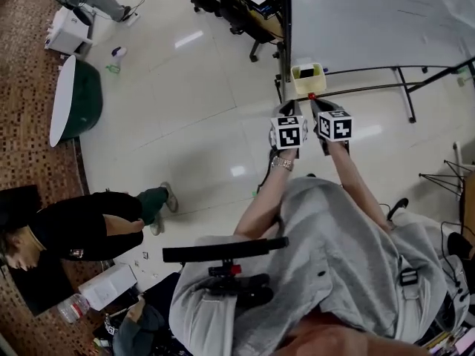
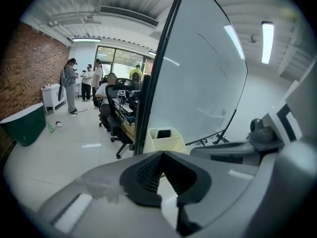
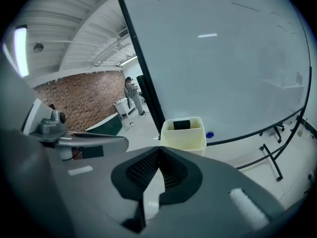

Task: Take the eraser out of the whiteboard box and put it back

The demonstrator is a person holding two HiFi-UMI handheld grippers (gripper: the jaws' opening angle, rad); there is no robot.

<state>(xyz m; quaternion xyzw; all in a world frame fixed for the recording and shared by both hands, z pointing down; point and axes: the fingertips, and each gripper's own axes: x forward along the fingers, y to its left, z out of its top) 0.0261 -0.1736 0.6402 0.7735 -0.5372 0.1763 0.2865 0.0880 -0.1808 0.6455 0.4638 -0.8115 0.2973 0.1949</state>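
A cream whiteboard box (image 1: 308, 80) hangs at the lower left corner of the whiteboard (image 1: 371, 21). A black eraser (image 1: 306, 72) stands inside it. The left gripper view shows the box (image 2: 164, 142) and the eraser (image 2: 163, 133) just beyond the jaws. In the right gripper view the box (image 3: 183, 137) holds the eraser (image 3: 182, 125). My left gripper (image 1: 289, 108) and right gripper (image 1: 320, 105) hover side by side just short of the box, both shut and empty. Their fingertips meet in each own view: left gripper (image 2: 162, 153), right gripper (image 3: 158, 149).
The whiteboard stand's legs (image 1: 404, 87) spread over the floor on the right. Office chairs (image 2: 111, 125) and a desk stand behind the board's edge. A green tub (image 1: 78, 99) sits far left. A person (image 1: 89, 225) crouches at lower left; several people (image 2: 81, 83) stand at the back.
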